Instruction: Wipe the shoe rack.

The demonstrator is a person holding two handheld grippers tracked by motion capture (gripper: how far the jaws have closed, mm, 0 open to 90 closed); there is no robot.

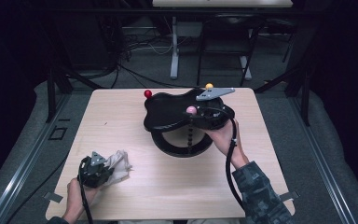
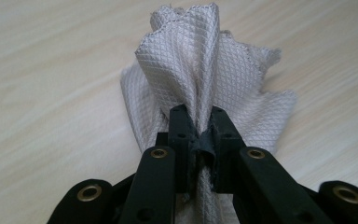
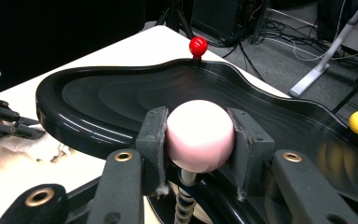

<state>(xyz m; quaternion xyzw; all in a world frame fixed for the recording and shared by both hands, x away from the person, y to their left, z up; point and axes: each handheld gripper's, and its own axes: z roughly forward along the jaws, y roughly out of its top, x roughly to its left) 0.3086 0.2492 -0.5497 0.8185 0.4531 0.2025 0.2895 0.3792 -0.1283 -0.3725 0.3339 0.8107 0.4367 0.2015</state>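
I see the bench (image 1: 168, 196) carrying a black curved tray (image 3: 121, 100) on a ring stand, toward its far middle. Near the front left corner lies a pale cloth (image 2: 200, 70), bunched up. My left claw (image 1: 95, 170) is pinched tight on a fold of it. My right claw (image 3: 199, 140) grips the pink ball (image 3: 199, 133) at the tray's near rim, seemingly on a beaded stem.

place: lab – dark frame (image 1: 51, 88) | floor cables (image 1: 135, 44) – lone wooden table (image 1: 168, 186)
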